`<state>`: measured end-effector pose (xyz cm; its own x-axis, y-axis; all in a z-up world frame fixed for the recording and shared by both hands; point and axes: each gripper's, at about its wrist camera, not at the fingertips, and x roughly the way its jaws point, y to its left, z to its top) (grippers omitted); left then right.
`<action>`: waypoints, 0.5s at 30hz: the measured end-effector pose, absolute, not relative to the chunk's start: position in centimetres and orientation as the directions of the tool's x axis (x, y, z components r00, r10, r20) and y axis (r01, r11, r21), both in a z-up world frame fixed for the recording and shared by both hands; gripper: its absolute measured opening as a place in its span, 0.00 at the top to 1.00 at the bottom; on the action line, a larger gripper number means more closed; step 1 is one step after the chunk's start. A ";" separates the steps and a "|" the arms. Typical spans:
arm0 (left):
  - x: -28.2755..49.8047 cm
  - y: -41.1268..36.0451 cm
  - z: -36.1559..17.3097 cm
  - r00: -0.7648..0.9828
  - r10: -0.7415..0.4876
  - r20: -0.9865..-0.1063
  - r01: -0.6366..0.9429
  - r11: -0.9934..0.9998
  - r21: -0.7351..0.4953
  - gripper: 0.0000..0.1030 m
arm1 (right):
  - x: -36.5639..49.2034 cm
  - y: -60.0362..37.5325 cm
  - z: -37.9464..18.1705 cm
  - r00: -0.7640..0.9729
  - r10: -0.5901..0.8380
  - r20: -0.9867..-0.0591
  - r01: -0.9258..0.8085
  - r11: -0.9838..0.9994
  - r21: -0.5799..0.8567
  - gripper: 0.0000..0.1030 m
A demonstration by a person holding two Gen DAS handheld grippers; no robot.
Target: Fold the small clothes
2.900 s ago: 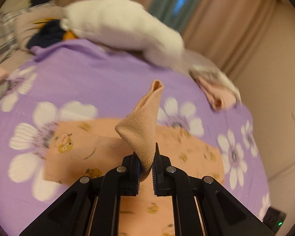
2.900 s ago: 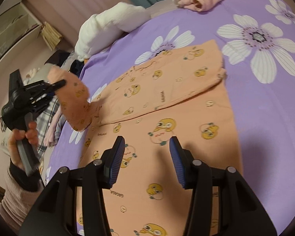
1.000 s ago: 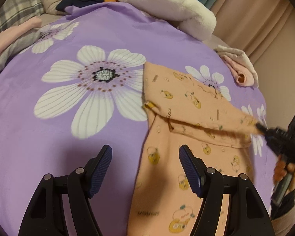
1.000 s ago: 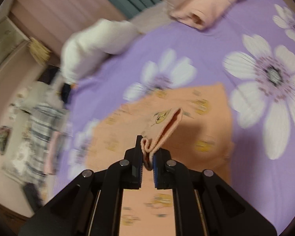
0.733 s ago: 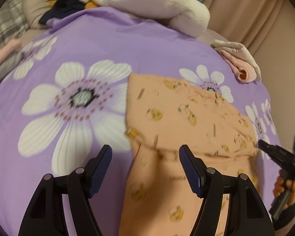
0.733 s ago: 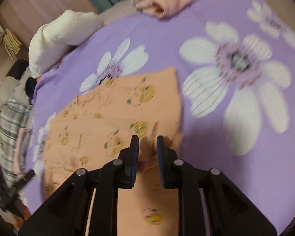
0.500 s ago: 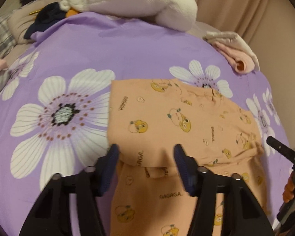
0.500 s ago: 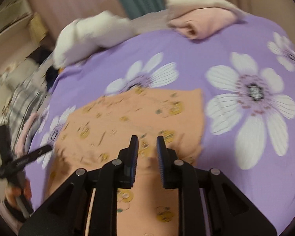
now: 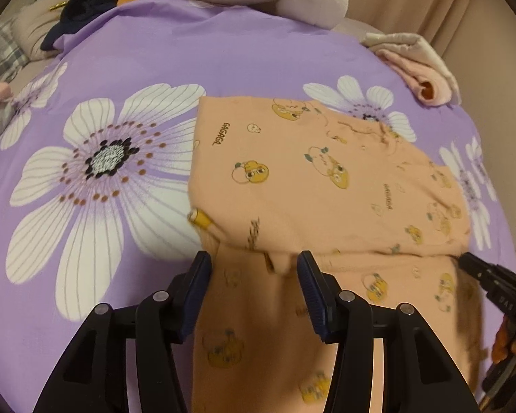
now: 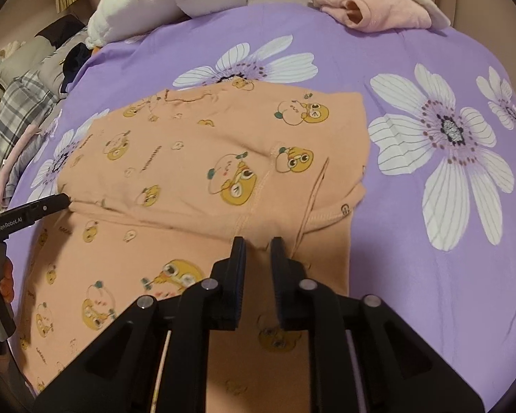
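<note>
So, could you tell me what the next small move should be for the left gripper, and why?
Probably close the left gripper on the folded edge of the orange garment: its jaws stand open astride that edge, while the right gripper sits at the same edge, only narrowly open.

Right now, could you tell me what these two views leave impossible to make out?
- Orange garment's near end: cut off by the frame bottom and both tools, in both views.
- Prints near the left tool: blurred, left view.
- Whether the right tool pinches the fold: tips narrowly apart, contact hidden.
</note>
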<state>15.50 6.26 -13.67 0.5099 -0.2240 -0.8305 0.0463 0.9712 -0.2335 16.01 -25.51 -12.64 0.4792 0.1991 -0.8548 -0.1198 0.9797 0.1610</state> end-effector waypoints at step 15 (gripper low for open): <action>5.5 9.4 -12.0 0.510 -0.311 -0.802 0.017 0.936 -0.352 0.33 | 6.8 -22.1 -8.3 0.613 0.088 -0.785 -0.169 0.985 -0.022 0.52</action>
<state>5.46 9.39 -12.04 0.5096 -0.3107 -0.8024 0.0170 0.9360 -0.3517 6.84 -22.11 -8.25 0.6126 0.0876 -0.7855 -0.1685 0.9855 -0.0215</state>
